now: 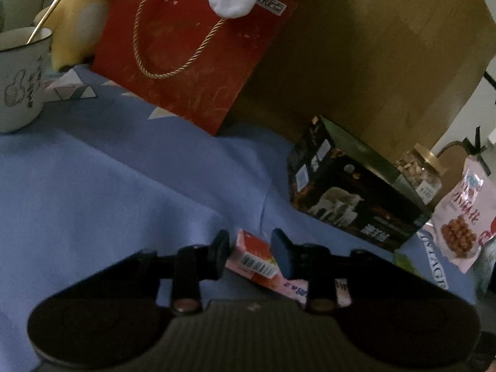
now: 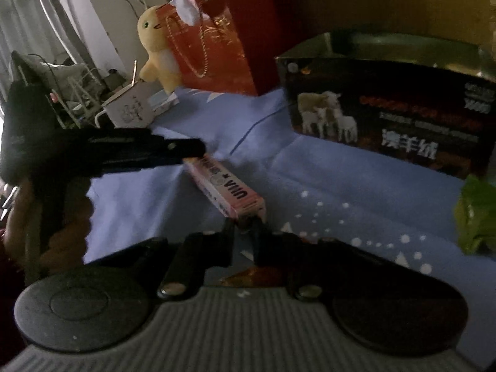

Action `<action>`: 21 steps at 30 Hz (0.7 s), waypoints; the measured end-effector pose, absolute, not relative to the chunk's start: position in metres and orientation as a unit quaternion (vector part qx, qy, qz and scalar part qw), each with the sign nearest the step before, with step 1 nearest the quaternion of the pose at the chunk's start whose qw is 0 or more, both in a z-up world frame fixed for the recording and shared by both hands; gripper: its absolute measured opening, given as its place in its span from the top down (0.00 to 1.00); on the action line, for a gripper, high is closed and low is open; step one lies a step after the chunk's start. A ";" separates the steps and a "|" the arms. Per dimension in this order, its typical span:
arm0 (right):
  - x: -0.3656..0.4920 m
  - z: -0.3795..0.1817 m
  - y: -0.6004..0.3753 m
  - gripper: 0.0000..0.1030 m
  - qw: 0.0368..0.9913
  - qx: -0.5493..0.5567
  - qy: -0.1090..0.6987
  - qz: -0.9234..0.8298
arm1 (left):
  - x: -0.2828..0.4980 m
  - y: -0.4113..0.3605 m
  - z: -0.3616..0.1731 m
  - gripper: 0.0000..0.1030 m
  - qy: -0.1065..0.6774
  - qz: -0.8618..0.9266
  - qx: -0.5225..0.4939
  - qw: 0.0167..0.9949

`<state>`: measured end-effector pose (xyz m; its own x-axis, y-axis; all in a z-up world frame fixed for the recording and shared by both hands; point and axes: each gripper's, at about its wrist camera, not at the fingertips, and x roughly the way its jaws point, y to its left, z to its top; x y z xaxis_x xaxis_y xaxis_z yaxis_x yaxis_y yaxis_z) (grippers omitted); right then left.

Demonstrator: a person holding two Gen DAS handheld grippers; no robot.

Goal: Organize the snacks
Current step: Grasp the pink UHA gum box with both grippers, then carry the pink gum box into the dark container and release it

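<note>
Blue cloth with pale triangles and dots [image 1: 108, 186] covers the surface, which may be a bed or a table; the dim light does not settle it. Nearest, a long pink snack box with a barcode end [image 1: 255, 260] lies flat on the cloth between both tools. The left hand-held gripper [image 1: 251, 251] reaches forward and low, its fingers spread to either side of the box's barcode end, and contact cannot be made out. The right hand-held gripper [image 2: 245, 232] points along the box [image 2: 226, 189] from the opposite end, its fingers pressed onto that end. The left tool shows there as a dark blurred bar [image 2: 130, 152] at the box's far end.

Farther right stands a black carton printed with sheep [image 2: 387, 114], its text smeared. A green packet [image 2: 477, 214] is cut off at the right edge. Beyond the carton, a pink pouch of snacks [image 1: 462, 217] and a gold-lidded glass jar [image 1: 421, 170] are partly hidden. Farthest lean a red paper gift bag with rope handles [image 1: 192, 62] and a yellow plush toy [image 2: 158, 46]; a white mug with a spoon [image 1: 21, 74] sits far left.
</note>
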<state>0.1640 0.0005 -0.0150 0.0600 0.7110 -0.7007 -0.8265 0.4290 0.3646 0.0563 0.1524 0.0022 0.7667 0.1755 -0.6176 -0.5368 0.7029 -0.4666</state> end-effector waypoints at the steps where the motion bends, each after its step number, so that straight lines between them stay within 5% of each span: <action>1: 0.162 -0.012 -0.001 0.86 0.729 -0.074 0.428 0.529 | 0.056 0.151 0.006 0.71 0.270 0.200 -0.331 0.882; 11: 0.201 0.056 -0.027 0.86 0.815 -0.056 0.299 0.493 | 0.133 0.141 0.090 0.71 0.198 0.142 -0.269 0.932; 21: 0.288 0.025 -0.004 0.82 0.840 -0.046 0.315 0.439 | 0.227 0.159 0.056 0.70 0.225 0.170 -0.249 0.926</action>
